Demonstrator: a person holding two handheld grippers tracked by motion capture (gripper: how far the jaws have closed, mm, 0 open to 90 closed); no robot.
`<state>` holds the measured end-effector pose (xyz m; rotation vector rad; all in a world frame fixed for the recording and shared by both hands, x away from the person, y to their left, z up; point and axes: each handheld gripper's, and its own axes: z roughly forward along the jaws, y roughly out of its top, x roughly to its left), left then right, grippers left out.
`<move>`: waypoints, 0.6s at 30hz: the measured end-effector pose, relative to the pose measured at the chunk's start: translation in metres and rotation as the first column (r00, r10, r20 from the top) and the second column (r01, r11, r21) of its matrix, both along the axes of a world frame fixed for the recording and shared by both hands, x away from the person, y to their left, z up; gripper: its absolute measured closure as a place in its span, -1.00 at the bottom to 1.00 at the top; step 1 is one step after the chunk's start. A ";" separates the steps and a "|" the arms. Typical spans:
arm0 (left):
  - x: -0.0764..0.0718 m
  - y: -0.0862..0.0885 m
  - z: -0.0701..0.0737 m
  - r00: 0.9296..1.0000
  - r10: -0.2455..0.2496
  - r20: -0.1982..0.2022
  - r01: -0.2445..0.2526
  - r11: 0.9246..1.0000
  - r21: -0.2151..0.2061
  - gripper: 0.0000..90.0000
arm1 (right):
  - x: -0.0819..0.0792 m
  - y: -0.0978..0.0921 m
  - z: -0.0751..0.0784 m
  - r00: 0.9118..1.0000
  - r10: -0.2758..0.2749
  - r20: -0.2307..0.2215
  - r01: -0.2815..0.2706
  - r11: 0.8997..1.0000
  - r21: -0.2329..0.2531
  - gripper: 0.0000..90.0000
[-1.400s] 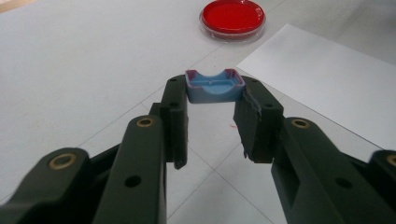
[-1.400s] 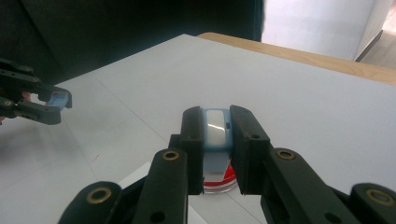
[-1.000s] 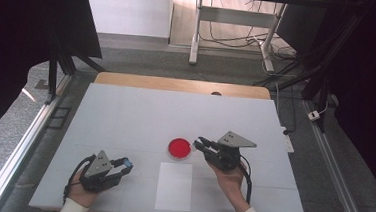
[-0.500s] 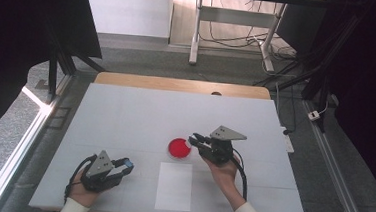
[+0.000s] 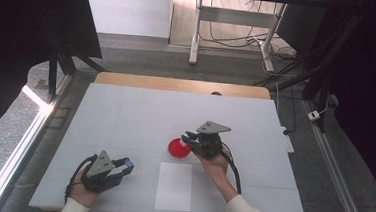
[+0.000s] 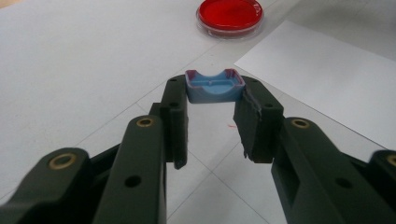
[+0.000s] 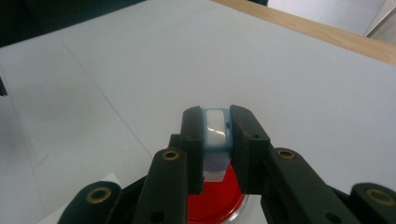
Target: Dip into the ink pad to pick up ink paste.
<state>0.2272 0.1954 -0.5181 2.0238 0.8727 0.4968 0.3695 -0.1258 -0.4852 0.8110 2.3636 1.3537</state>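
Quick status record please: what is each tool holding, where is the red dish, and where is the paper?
left tool: shut on a small blue tray, near the table's front left
right tool: shut on a small blue-and-white piece, held over the red dish's edge
red dish: flat on the table, near the middle, lid state unclear
white paper sheet: flat, just in front of the dish, between the two hands
contact: whether the right tool's piece touches the dish cannot be told

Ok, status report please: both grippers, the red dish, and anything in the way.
Left gripper shut on blue tray. Right gripper shut on small white-and-blue piece, over red dish. White sheet beside dish; nothing blocking.
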 end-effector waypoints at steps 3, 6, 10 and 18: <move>0.000 0.000 0.000 1.000 -0.001 0.000 0.001 1.000 -0.001 0.46 | 0.002 0.002 -0.002 1.000 0.002 -0.003 -0.002 1.000 -0.015 0.67; 0.000 0.000 0.000 1.000 0.000 0.000 0.000 1.000 -0.001 0.46 | 0.003 0.003 -0.003 1.000 0.000 -0.003 0.000 1.000 -0.019 0.67; 0.000 0.000 0.000 1.000 0.002 0.002 -0.002 1.000 -0.001 0.46 | 0.004 0.002 -0.004 1.000 -0.010 -0.004 0.010 0.999 -0.041 0.67; 0.000 0.000 -0.001 1.000 -0.002 -0.004 0.002 1.000 0.003 0.46 | 0.006 0.002 -0.007 1.000 -0.011 -0.026 0.009 0.999 -0.050 0.67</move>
